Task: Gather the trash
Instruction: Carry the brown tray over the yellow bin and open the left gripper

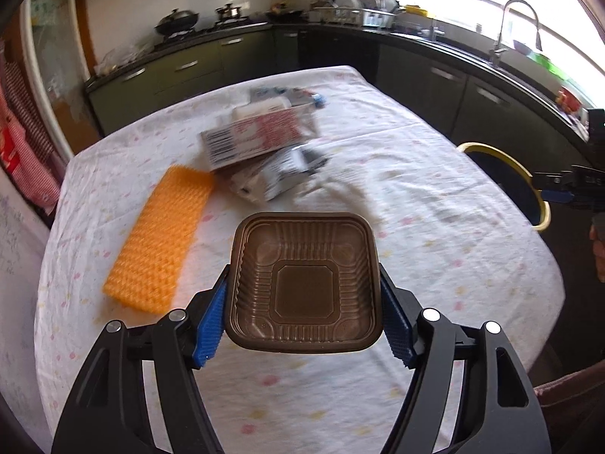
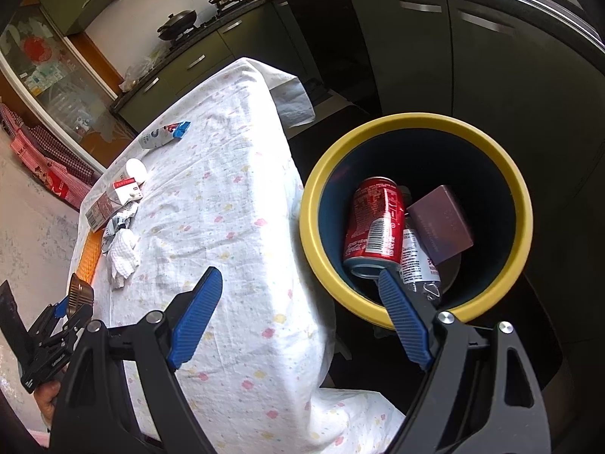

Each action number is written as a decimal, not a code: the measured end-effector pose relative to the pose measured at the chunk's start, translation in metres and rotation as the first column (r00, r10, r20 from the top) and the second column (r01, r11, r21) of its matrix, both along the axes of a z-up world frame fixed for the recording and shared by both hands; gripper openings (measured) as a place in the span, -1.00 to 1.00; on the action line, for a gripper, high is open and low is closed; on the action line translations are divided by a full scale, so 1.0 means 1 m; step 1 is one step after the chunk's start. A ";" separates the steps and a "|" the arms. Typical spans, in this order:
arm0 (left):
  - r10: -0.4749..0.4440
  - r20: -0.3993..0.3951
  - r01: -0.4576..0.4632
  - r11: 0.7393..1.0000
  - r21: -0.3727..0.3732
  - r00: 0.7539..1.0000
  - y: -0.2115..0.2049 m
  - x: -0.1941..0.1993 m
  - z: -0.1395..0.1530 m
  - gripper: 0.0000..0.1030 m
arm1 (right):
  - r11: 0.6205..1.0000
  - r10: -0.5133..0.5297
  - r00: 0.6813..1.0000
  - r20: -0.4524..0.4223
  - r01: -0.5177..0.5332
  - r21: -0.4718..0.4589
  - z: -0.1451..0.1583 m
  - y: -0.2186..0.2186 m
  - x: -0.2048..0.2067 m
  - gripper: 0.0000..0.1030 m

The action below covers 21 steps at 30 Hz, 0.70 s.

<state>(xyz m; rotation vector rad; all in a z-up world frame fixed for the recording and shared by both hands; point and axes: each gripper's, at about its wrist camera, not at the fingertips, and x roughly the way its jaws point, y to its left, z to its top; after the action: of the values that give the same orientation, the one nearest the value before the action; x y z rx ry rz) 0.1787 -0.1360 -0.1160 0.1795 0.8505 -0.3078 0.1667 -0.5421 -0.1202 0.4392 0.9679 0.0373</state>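
Note:
My left gripper (image 1: 304, 295) is shut on a brown square plastic tray (image 1: 304, 283) and holds it above the table; the tray also shows at the left of the right wrist view (image 2: 80, 293). My right gripper (image 2: 298, 283) is open and empty, over the table's edge beside the yellow-rimmed trash bin (image 2: 416, 123). Inside the bin lie a red soda can (image 2: 374, 219), a purple box (image 2: 440, 223) and a plastic bottle (image 2: 416, 261). On the table lie an orange ridged tray (image 1: 162, 238), a carton pile (image 1: 261, 136) and crumpled wrappers (image 1: 276, 178).
The table has a white flowered cloth (image 1: 397, 189). A crumpled white tissue (image 2: 123, 253) and a blue-and-white pack (image 2: 166, 134) lie on it. Dark kitchen cabinets (image 1: 435, 75) with a sink and stove run behind. The bin rim (image 1: 503, 166) shows at the table's right.

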 end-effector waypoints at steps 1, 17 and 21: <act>-0.013 -0.001 0.013 1.000 -0.003 1.000 -0.004 0.000 0.001 0.36 | 1.000 -0.007 1.000 0.003 0.007 0.001 0.001 -0.002 -0.002 0.56; -0.376 0.035 0.377 0.926 -0.024 0.926 -0.167 0.033 0.032 0.36 | 0.978 -0.209 0.977 0.045 0.209 -0.015 0.005 -0.080 -0.045 0.56; -0.465 0.030 0.466 0.885 -0.027 0.885 -0.224 0.042 0.032 0.36 | 0.968 -0.252 0.967 0.037 0.252 -0.004 -0.002 -0.099 -0.052 0.56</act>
<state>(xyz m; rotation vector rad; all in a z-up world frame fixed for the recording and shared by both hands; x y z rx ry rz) 0.2211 -0.3596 -0.0844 0.3579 0.7713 -0.7709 0.1146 -0.6409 -0.1223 0.5492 0.8697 -0.1887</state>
